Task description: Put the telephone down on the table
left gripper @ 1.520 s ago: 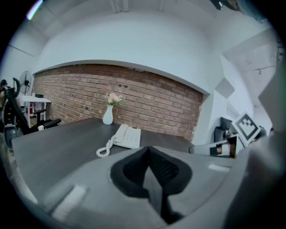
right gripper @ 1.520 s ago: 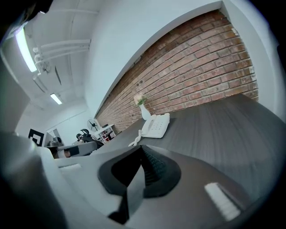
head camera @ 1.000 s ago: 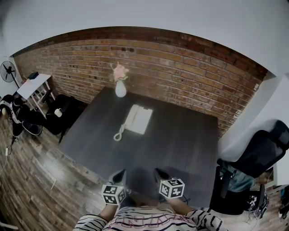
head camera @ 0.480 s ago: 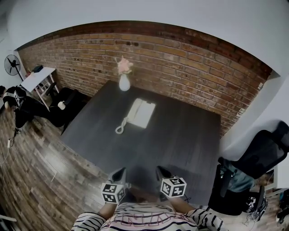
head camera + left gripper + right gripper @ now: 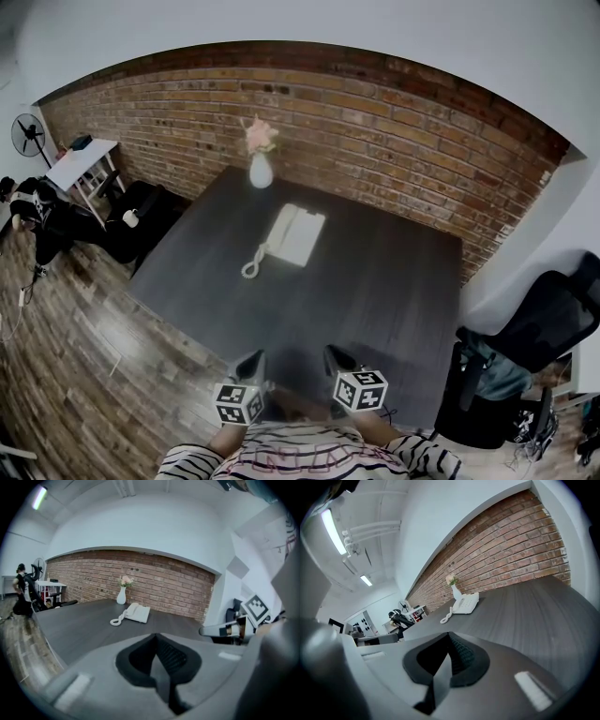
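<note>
1. Since a second ago, nothing on the table has really moved. The cream-white corded desk telephone (image 5: 296, 234) has only drifted a little in the head view. I take that for the camera shifting, since the phone keeps its place just in front of the white vase (image 5: 262, 172).
2. The telephone lies flat on the dark grey square table (image 5: 384, 281), toward the far side. Its coiled white cord (image 5: 252, 266) curls off the near-left corner onto the tabletop. It is too small to tell for certain how the handset sits.
3. The vase holds pale pink flowers (image 5: 260, 137) and stands near the table's far edge, before the red brick wall (image 5: 394, 112).
4. The left gripper (image 5: 251, 360) and the right gripper (image 5: 336, 358) have stayed side by side over the near edge, well apart from the phone.
5. Each gripper's own view shows its jaws pressed together with nothing between them.
6. Judgement: the phone already rests on the table and neither tool holds it. The putting-down looks finished, or the hands are simply idle.
7. A black office chair (image 5: 548, 323) stands off to the right.
</note>
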`<state>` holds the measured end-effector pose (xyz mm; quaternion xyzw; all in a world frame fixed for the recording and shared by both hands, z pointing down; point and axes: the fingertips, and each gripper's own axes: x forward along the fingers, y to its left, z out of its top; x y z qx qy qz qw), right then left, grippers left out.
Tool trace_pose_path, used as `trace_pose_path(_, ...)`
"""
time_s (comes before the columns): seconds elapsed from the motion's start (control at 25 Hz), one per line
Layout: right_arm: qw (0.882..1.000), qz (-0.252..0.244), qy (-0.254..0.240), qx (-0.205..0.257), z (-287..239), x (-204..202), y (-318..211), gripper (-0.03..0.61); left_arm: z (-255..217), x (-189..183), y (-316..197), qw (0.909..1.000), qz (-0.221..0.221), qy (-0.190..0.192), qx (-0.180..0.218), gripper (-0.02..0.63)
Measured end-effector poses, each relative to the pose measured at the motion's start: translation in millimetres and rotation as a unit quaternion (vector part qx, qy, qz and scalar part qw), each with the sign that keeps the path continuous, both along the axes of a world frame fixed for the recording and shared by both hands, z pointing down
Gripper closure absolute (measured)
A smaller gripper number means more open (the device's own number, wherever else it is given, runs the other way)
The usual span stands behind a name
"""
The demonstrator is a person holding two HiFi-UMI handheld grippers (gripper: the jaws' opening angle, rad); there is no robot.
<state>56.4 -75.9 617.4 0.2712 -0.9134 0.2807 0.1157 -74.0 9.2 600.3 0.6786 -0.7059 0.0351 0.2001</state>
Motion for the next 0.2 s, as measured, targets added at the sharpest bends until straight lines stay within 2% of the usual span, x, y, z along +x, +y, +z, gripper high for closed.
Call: trace_pose_path(0.2,1.000,0.005,0.001,-0.001,1.8,-0.4,-2.3,0.578,2.2,-4.2,1.0,0.9999,-0.008,0.012,0.000,0.612)
